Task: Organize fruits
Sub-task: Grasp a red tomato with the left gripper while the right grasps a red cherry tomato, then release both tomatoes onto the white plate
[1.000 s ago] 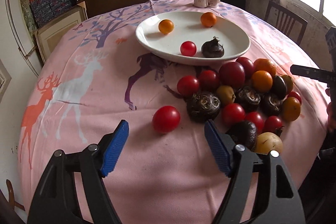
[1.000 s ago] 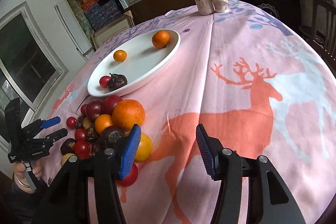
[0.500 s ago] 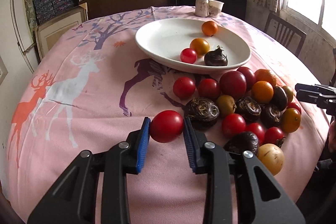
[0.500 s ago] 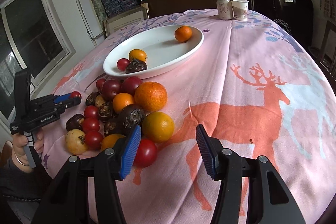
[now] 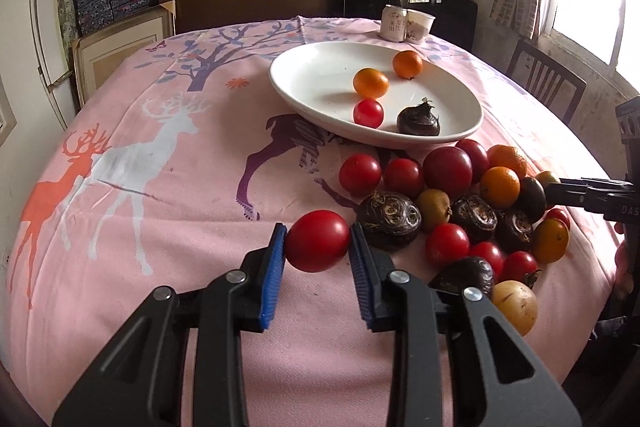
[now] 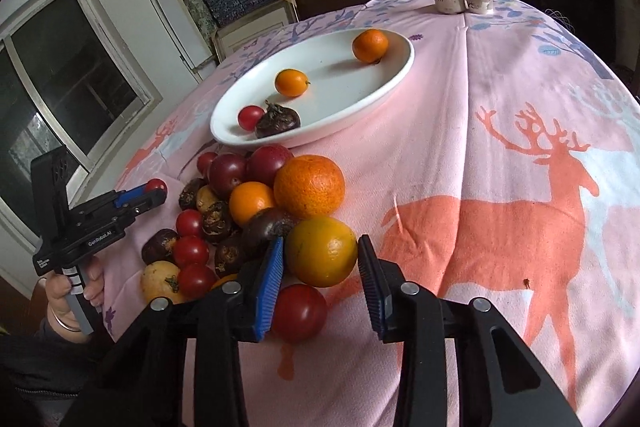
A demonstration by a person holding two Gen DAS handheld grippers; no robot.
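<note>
My left gripper [image 5: 317,231] is shut on a red tomato [image 5: 316,245], its blue pads pressing both sides just over the pink cloth. The right view shows the same gripper [image 6: 154,193] at the left of the fruit pile. My right gripper [image 6: 321,247] has its jaws closing on a yellow-orange citrus [image 6: 320,259] at the pile's near edge, and both pads touch the fruit. A heap of tomatoes, oranges and dark water chestnuts [image 5: 448,167] lies in front of the white plate [image 5: 312,75]. The plate holds two small oranges, a small tomato and one water chestnut.
A can [image 5: 394,23] and a paper cup [image 5: 419,25] stand at the table's far edge. A dark chair [image 5: 540,75] is behind the table on the right. Shelves of boxes line the back wall. The pink deer tablecloth [image 6: 520,147] spreads bare to the right of the pile.
The left gripper went from wide open to shut on the red tomato. The right gripper slid over the yellow-orange citrus and narrowed onto it. A small orange in the plate rolled toward the tomato.
</note>
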